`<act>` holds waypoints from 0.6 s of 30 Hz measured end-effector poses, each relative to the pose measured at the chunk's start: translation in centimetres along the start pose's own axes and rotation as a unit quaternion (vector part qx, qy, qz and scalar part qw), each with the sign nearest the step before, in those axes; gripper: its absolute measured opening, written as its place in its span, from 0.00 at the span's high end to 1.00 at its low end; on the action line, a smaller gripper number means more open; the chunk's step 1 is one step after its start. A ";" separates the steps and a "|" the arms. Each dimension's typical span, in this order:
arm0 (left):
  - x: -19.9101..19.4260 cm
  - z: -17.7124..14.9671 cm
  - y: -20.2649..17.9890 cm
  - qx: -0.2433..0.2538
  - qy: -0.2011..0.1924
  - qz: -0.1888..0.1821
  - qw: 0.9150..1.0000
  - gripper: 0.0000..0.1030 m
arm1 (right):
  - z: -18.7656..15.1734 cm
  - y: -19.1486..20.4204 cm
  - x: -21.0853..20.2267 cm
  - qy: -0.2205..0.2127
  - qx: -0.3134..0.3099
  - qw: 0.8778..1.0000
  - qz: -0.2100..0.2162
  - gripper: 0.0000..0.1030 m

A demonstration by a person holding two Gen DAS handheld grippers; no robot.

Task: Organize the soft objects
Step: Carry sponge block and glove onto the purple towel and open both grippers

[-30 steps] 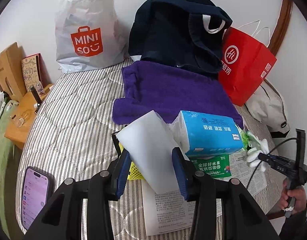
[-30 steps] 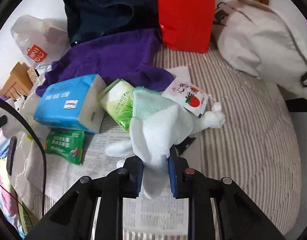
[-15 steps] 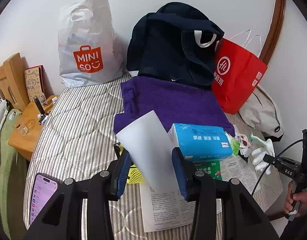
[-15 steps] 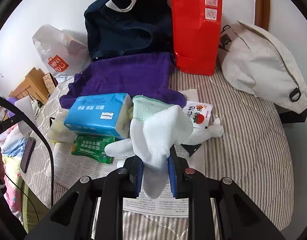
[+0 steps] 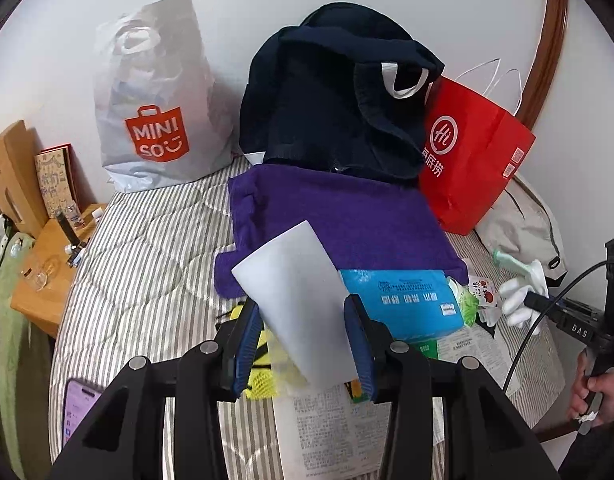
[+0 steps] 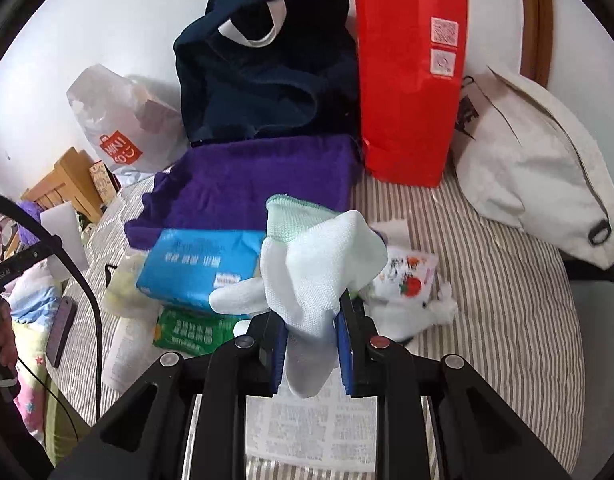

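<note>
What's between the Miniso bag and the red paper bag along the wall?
The dark navy bag stands between the Miniso bag and the red paper bag, clearest in the left wrist view.

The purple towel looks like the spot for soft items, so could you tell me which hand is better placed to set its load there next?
Probably the left: its white sponge hangs at the purple towel edge; the right's glove hangs over the tissue pack.

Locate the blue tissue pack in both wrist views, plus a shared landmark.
Left wrist: blue tissue pack right of centre, just beyond the right finger of the left gripper.
Right wrist: pack left of centre, behind the white glove.
Shared landmark: purple towel behind it.
</note>
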State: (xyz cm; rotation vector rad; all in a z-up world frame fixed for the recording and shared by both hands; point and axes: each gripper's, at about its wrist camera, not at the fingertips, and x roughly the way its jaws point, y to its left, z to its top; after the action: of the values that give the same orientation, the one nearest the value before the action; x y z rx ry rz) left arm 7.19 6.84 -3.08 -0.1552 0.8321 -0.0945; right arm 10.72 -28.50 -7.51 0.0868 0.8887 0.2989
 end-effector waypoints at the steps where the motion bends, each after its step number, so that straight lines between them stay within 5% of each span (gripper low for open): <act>1: 0.4 0.3 0.0 0.001 0.001 0.000 1.000 0.61 | 0.4 0.1 0.2 0.000 0.000 1.000 0.001 0.79; 18: 6.9 5.4 0.2 0.013 0.019 -0.007 1.000 0.61 | 8.1 0.9 6.7 -0.003 -0.010 1.000 -0.002 0.79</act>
State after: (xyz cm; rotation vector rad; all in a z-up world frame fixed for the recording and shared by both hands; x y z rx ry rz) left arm 15.79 6.55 -4.58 -0.1352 0.8673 -0.1212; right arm 20.74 -25.34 -7.30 0.0680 0.8799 0.3031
